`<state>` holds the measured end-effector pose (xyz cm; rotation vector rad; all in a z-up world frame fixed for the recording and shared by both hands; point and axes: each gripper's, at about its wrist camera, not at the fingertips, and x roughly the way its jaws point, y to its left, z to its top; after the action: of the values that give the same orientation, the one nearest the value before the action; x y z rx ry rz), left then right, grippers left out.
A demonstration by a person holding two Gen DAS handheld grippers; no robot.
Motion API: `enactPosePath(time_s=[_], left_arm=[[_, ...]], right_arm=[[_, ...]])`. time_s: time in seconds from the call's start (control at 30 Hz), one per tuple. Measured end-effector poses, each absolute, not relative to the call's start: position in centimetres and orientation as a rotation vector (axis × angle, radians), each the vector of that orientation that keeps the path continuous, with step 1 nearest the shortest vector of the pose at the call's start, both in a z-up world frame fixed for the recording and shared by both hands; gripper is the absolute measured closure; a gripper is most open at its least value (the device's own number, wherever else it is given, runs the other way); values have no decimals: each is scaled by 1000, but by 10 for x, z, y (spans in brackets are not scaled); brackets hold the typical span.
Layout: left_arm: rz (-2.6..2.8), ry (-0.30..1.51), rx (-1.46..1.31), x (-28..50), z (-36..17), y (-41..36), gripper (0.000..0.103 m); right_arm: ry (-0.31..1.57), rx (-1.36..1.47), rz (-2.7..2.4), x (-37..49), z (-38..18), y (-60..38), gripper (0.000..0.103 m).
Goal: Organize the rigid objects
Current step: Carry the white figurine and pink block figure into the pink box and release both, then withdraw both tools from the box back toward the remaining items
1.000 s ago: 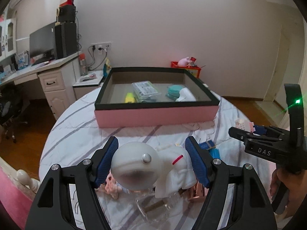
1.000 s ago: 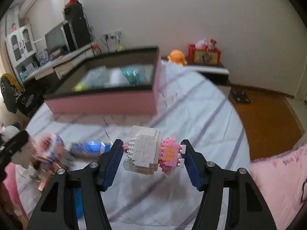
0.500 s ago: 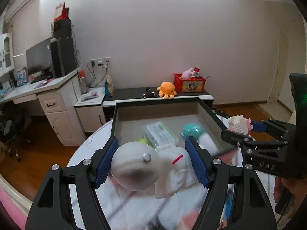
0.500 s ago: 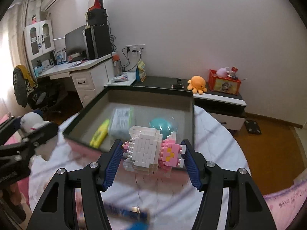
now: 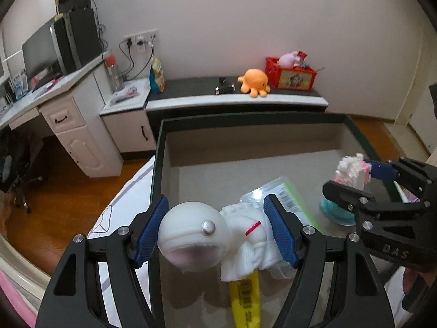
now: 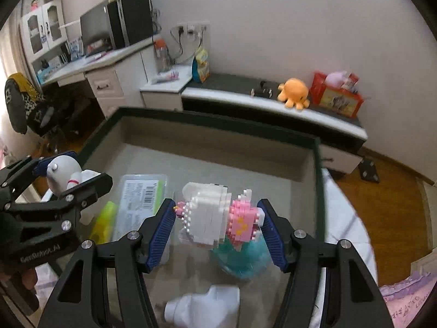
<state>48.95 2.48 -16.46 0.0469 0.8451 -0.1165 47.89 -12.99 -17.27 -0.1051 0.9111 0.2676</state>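
My left gripper [image 5: 215,232] is shut on a white astronaut figure [image 5: 213,235] and holds it above the near left part of the open box [image 5: 245,121]. My right gripper [image 6: 218,228] is shut on a white and pink brick figure [image 6: 215,218] and holds it over the box [image 6: 213,121], above a teal round object [image 6: 240,257]. Each gripper shows in the other's view: the right one [image 5: 355,176] at the right, the left one [image 6: 58,176] at the left.
Inside the box lie a clear plastic case [image 6: 142,191], a yellow item [image 5: 245,298] and a white object [image 6: 204,304]. The box stands on a striped cloth [image 5: 123,205]. Behind are a low cabinet with an orange plush octopus [image 5: 254,82], a red crate [image 5: 291,75] and a desk [image 5: 46,93].
Both grippers have lifted their figures from low over the cloth and carried them forward, and they now hang over the inside of the box. Both stay shut.
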Motion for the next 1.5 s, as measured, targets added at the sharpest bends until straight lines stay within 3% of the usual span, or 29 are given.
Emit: enactPosePath(time_s=[0.17,0.23,0.4,0.6,0.97,1.5], left_arm=[[-115,840,22,491,-165,30,28],[-118,833,24,489,-162,29,23],[-87,791,21,477,-149,31,8],[-75,659,-47,424,-113,47,0],[36,358,-5,259,-67,39,0],[-8,278,2,135,-65,17,0]], right_arm=[[940,-104,297,485,-175,-126,39],[924,-122,288,485,-173,-126,39],[855,-111,257,471,-161,-129,24],[736,-77,264,418,-126,-141,22],[466,-3,232,255,-74,-157,20],[313,32,81,121,-76,-163,20]])
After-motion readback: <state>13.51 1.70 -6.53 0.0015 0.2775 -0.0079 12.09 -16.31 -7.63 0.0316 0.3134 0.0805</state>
